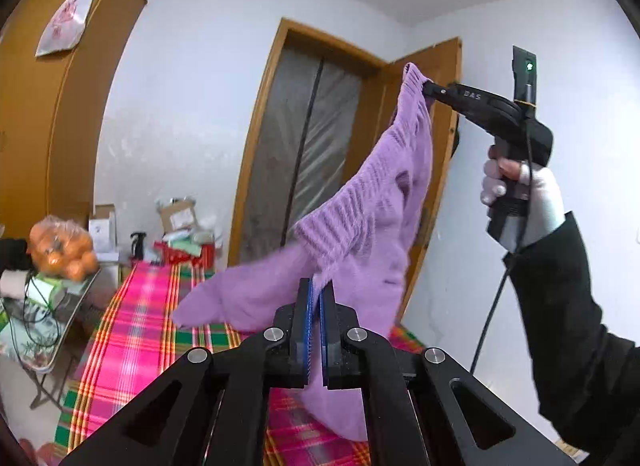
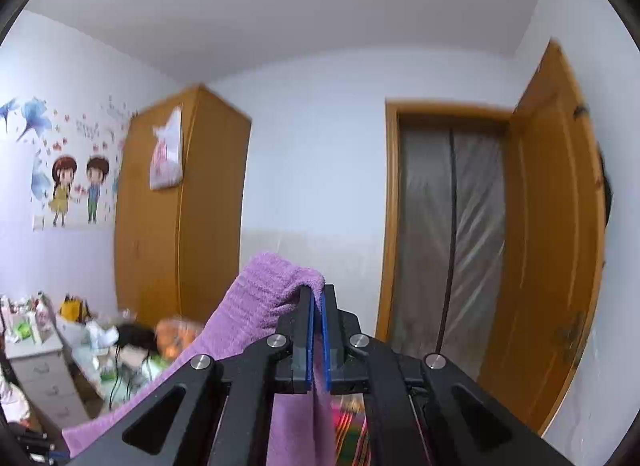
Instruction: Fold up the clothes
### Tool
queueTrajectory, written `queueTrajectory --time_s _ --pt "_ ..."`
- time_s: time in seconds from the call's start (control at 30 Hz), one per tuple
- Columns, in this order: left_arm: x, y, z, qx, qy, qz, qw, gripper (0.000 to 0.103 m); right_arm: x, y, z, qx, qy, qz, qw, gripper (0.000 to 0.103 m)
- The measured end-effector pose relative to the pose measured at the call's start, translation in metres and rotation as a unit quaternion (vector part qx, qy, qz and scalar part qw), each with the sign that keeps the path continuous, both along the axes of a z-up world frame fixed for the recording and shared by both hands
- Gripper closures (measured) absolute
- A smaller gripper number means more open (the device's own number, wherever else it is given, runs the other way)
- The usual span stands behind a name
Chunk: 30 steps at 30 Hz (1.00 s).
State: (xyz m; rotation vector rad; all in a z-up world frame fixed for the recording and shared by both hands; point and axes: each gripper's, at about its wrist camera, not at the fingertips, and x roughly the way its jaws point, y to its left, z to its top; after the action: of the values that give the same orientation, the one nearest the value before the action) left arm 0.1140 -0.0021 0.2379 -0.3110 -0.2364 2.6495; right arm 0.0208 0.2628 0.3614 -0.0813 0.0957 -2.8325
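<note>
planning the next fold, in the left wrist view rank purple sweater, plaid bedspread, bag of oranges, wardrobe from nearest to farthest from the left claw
1. purple sweater: pinched in the left claw.
2. plaid bedspread: just below and ahead.
3. bag of oranges: on the cluttered table, far left.
4. wardrobe: against the back wall, upper left.

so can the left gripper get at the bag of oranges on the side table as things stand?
Probably not yet: the left gripper is shut on the purple knitted sweater, which the right gripper also holds. The bag of oranges lies unblocked, off to the left.
</note>
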Motion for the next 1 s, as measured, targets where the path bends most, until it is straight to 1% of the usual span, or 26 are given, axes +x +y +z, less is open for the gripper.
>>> queueTrajectory --time_s 0.03,0.1,0.17,0.23,0.3,0.4,0.43,0.47,0.53,0.6,0.63,0.7,0.77,0.83,0.9,0.93,0.97,1.0 --pt "0.002 -0.004 -0.001 0.001 0.001 0.003 1.0 0.1 0.003 -0.004 0.004 -0.002 0.008 0.001 1.0 0.1" --pt "-0.001 -0.016 -0.011 0.004 -0.014 0.02 0.9997 0.1 -0.005 -0.017 0.002 -0.004 0.001 0.011 1.0 0.1" --pt "-0.009 -0.03 -0.027 0.007 -0.041 0.039 0.9984 0.1 -0.027 -0.042 -0.017 0.013 -0.029 0.018 0.999 0.1" --pt "-0.019 -0.049 -0.051 0.011 -0.081 0.069 0.9943 0.101 -0.058 -0.068 -0.048 0.03 -0.074 0.031 0.996 0.1" --pt "-0.026 -0.07 -0.075 0.019 -0.119 0.1 0.9877 0.101 -0.089 -0.097 -0.085 0.049 -0.119 0.045 0.991 0.1" --pt "-0.032 -0.095 -0.105 0.037 -0.162 0.129 0.9777 0.101 -0.12 -0.137 -0.13 0.068 -0.164 0.073 0.981 0.1" --pt "-0.035 -0.103 -0.115 0.043 -0.176 0.136 0.974 0.102 -0.127 -0.151 -0.139 0.071 -0.174 0.085 0.978 0.1" --pt "-0.039 -0.108 -0.125 0.051 -0.191 0.13 0.9716 0.102 -0.133 -0.163 -0.147 0.075 -0.181 0.095 0.976 0.1" --pt "-0.045 -0.115 -0.143 0.067 -0.218 0.12 0.9663 0.102 -0.136 -0.178 -0.151 0.08 -0.181 0.108 0.974 0.1" --pt "-0.053 -0.117 -0.159 0.086 -0.244 0.121 0.9582 0.101 -0.136 -0.19 -0.151 0.085 -0.178 0.117 0.973 0.1" --pt "-0.056 -0.118 -0.167 0.096 -0.258 0.122 0.9537 0.1 -0.136 -0.191 -0.152 0.089 -0.178 0.116 0.973 0.1" --pt "-0.062 -0.115 -0.177 0.109 -0.273 0.115 0.9489 0.099 -0.136 -0.182 -0.157 0.091 -0.184 0.111 0.972 0.1" --pt "-0.068 -0.108 -0.177 0.105 -0.275 0.109 0.9495 0.098 -0.134 -0.16 -0.16 0.093 -0.187 0.1 0.973 0.1" --pt "-0.074 -0.101 -0.178 0.1 -0.276 0.104 0.9503 0.095 -0.136 -0.133 -0.162 0.098 -0.188 0.074 0.975 0.1" --pt "-0.081 -0.094 -0.178 0.095 -0.277 0.098 0.951 0.092 -0.147 -0.095 -0.173 0.095 -0.204 0.027 0.974 0.1" --pt "-0.084 -0.09 -0.178 0.093 -0.278 0.095 0.9513 0.092 -0.158 -0.075 -0.18 0.09 -0.221 0.001 0.971 0.099" --pt "-0.087 -0.087 -0.178 0.091 -0.279 0.093 0.9516 0.091 -0.172 -0.053 -0.19 0.083 -0.243 -0.029 0.966 0.099" --pt "-0.09 -0.083 -0.178 0.088 -0.279 0.09 0.952 0.091 -0.188 -0.027 -0.205 0.073 -0.274 -0.065 0.957 0.099"
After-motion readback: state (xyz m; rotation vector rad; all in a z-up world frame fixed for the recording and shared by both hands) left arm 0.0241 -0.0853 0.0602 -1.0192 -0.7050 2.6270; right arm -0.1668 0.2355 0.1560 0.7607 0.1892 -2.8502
